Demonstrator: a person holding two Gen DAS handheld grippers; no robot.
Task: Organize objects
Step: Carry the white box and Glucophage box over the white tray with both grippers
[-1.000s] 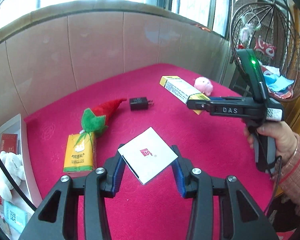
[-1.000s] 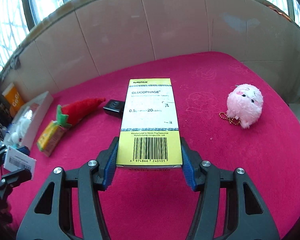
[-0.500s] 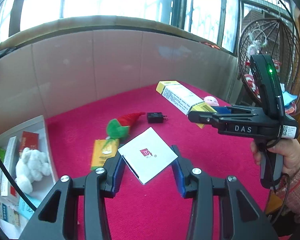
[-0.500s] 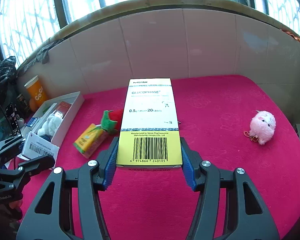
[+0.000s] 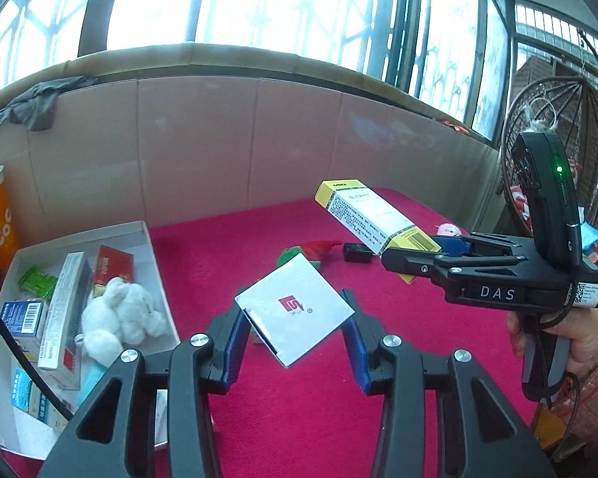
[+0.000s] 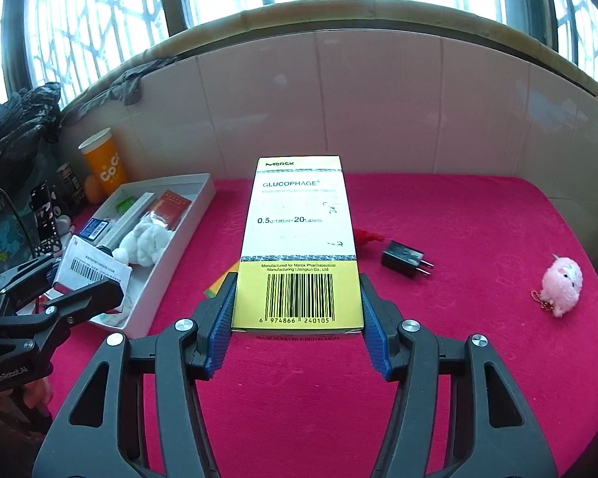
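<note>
Left gripper (image 5: 295, 336) clamped on a small white box (image 5: 295, 310), tilted corner-down above the red surface (image 5: 299, 418). Right gripper (image 6: 297, 326) pinching the yellow-and-white Glucophage box (image 6: 299, 239) by its barcode end, held aloft. Just left, an open white tray (image 5: 155, 279) holding cartons and a white plush toy (image 5: 115, 318). Farther out: black charger (image 6: 404, 259), pink plush (image 6: 562, 285), orange cup (image 6: 103, 167) beyond the tray.
</note>
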